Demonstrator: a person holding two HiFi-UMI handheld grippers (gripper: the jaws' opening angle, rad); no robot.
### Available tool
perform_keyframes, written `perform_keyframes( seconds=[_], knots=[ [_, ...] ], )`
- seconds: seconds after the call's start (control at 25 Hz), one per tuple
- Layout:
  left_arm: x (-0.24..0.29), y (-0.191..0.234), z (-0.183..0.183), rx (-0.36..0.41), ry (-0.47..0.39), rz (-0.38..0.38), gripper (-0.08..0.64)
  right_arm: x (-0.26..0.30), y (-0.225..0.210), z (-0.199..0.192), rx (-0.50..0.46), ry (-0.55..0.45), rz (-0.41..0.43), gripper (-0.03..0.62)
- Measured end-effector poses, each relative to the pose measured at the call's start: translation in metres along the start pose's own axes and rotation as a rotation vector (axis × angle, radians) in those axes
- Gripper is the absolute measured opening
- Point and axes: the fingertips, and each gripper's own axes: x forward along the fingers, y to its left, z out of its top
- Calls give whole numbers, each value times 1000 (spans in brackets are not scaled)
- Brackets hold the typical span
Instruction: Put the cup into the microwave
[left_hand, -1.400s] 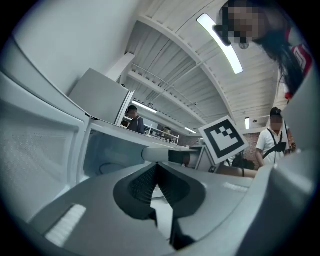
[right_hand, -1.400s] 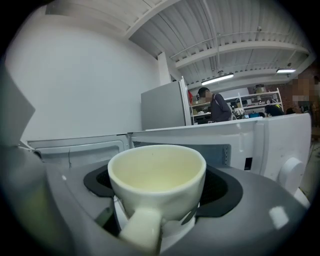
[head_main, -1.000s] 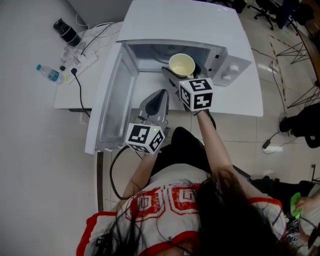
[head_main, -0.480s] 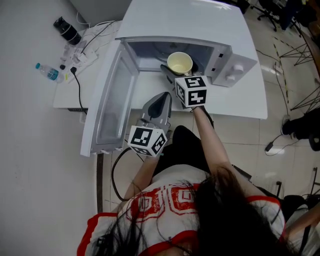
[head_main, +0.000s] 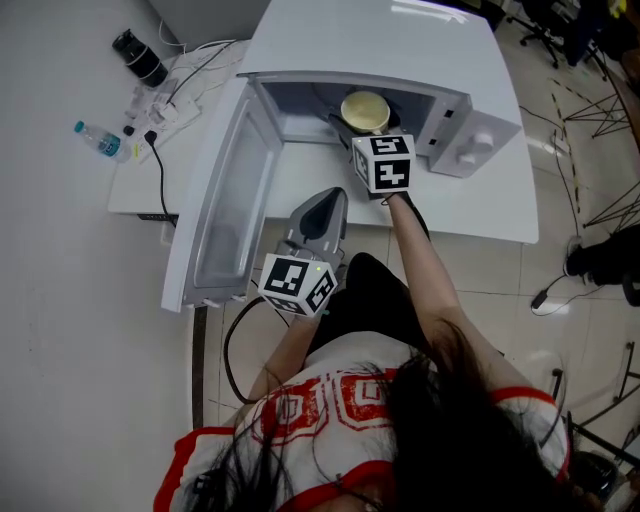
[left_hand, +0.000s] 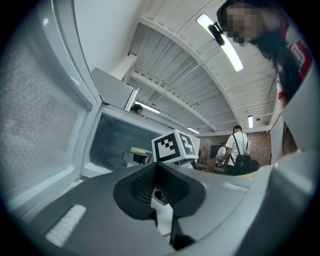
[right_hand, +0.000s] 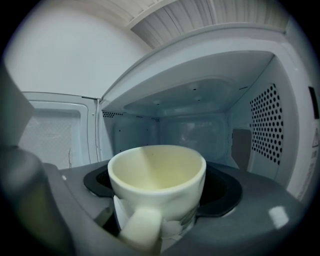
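**Right gripper** (head_main: 360, 128): jaws closed on the cup (right_hand: 159, 175), one jaw on each side of its wall. The cup is upright and looks empty, with its handle turned back toward the gripper's camera. In the head view it sits at upper centre, just inside the front opening of the microwave (head_main: 380, 45).

**Cavity** (right_hand: 192, 125): in the right gripper view the ceiling, the back wall and the perforated right wall fill the frame above and behind the cup. The cavity floor is hidden by the jaws, so whether the cup's base already rests on it cannot be told.

**Left gripper** (head_main: 322, 200): at centre frame, below the opening and apart from it. Its jaws are together on nothing, and it takes no part in the carry.

**Door** (head_main: 225, 200): swung fully open to the left of the frame, clear of both grippers. The microwave stands on a white table (head_main: 480, 215).

**Step in hand**: insertion, with the cup carried in through the opening; the task appears far along.

**Next move**: probably a little more reach inward, then lowering until the base is seated level. The jaws would then part, and the gripper would draw straight back without catching the handle.
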Motion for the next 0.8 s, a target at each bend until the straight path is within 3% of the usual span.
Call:
perform_keyframes(
  seconds=[0.8],
  knots=[
    [10, 7, -5, 3, 4, -13, -2, 50, -19, 7, 33, -5, -20, 465]
  ],
)
